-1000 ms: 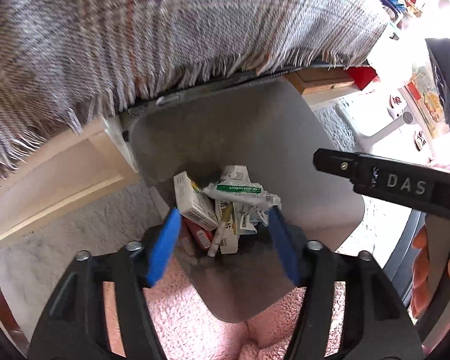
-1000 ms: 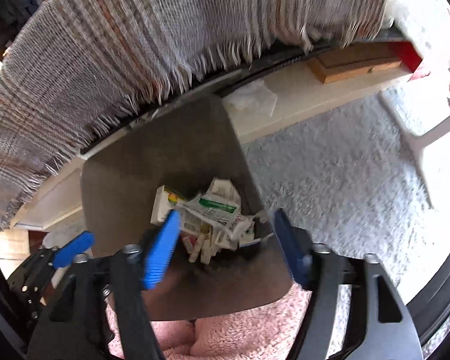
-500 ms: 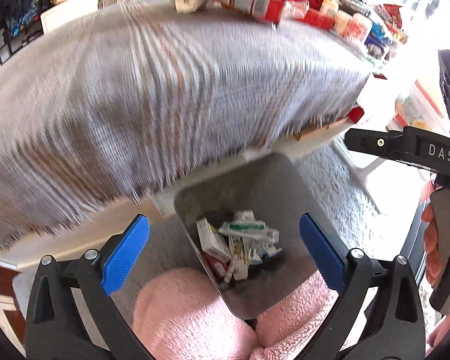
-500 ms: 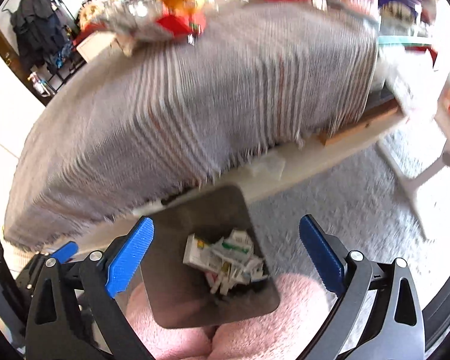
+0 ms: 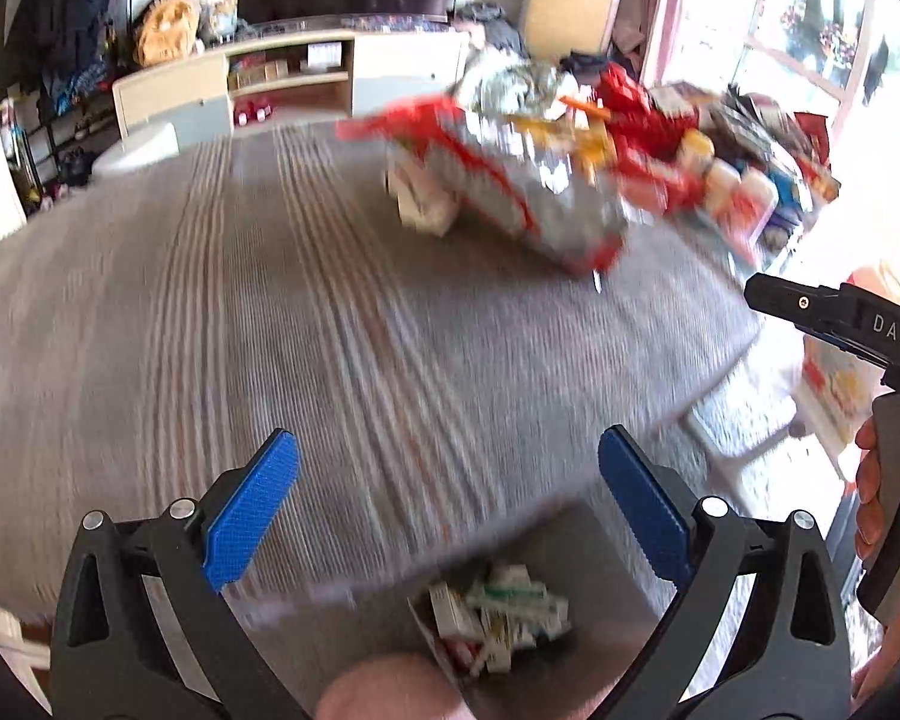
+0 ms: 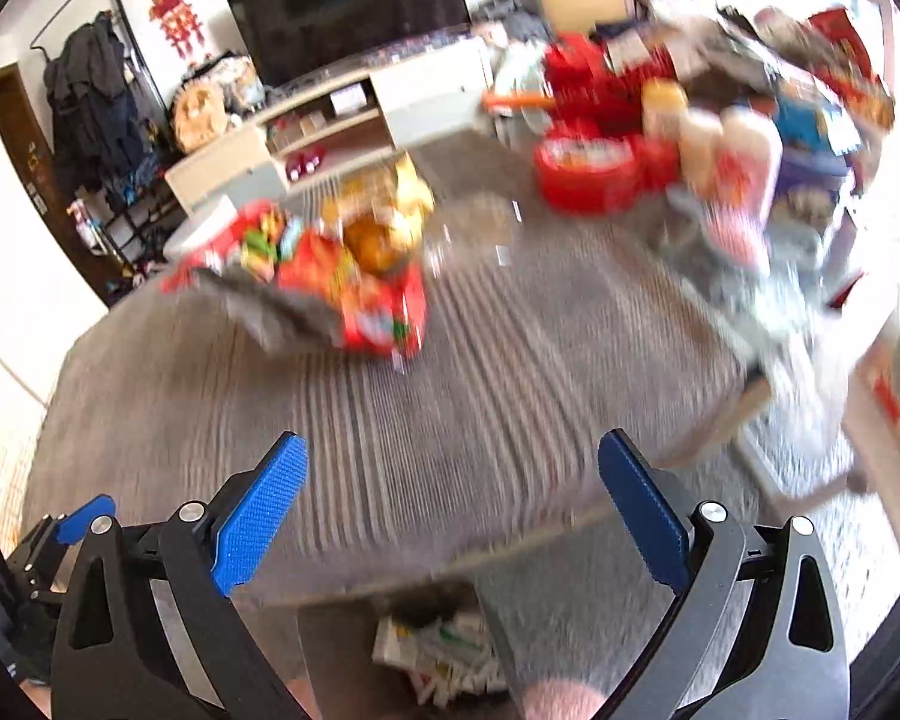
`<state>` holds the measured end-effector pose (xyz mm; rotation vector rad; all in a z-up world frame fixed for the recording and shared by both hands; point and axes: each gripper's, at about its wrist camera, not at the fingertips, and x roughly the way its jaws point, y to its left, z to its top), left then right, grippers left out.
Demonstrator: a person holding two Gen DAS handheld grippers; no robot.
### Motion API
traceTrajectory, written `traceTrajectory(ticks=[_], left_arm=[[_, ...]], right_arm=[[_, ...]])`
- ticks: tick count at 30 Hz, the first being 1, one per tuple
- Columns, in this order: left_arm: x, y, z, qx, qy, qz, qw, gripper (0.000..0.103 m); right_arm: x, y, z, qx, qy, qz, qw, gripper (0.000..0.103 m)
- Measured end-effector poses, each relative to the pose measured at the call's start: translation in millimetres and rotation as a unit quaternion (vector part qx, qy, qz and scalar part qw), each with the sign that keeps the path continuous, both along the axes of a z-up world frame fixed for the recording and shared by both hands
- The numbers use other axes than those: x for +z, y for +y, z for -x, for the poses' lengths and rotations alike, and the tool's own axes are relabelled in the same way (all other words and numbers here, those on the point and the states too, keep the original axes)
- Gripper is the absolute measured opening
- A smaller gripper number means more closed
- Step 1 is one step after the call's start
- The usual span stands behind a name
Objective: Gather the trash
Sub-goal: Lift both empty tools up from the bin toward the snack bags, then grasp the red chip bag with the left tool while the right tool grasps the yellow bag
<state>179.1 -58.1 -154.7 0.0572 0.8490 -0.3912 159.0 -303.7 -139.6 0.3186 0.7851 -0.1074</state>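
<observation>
White paper trash (image 5: 501,618) low between spread left tongs (image 5: 450,510)

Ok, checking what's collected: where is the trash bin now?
The trash bin sits low in both wrist views, below the cloth-covered table's near edge, holding crumpled packaging.

Striped grey tablecloth (image 5: 282,312) under snack packets (image 5: 510,180)
</observation>
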Motion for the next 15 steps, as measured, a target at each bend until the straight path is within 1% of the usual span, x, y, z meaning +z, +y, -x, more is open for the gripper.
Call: traceTrajectory(ticks=[3, 6, 11, 12, 14, 15], left_arm=[[17, -5, -26, 0.008, -0.023, -0.004, 0.9997, 0.095], [31, -9, -54, 0.020, -0.037, 0.001, 0.9991, 0.095], [49, -18, -97, 0.038, -0.044, 0.029, 0.9979, 0.095], [50, -21, -104, 0.039, -0.045, 0.031, 0.9978, 0.095], [51, -26, -113, 0.040, -0.047, 0.031, 0.9976, 0.095], [53, -30, -118, 0.042, -0.052, 0.028, 0.9974, 0.095]], right_arm=[[15, -2, -27, 0.005, -0.012, 0.000, 1.000, 0.098], [27, -8, -64, 0.010, -0.020, -0.015, 1.000, 0.098], [33, -11, -122, 0.006, -0.019, -0.015, 1.000, 0.097], [33, -10, -133, 0.006, -0.017, -0.013, 1.000, 0.097], [29, -8, -150, 0.008, -0.010, -0.009, 1.000, 0.092], [28, -8, -155, 0.009, -0.007, -0.010, 1.000, 0.092]])
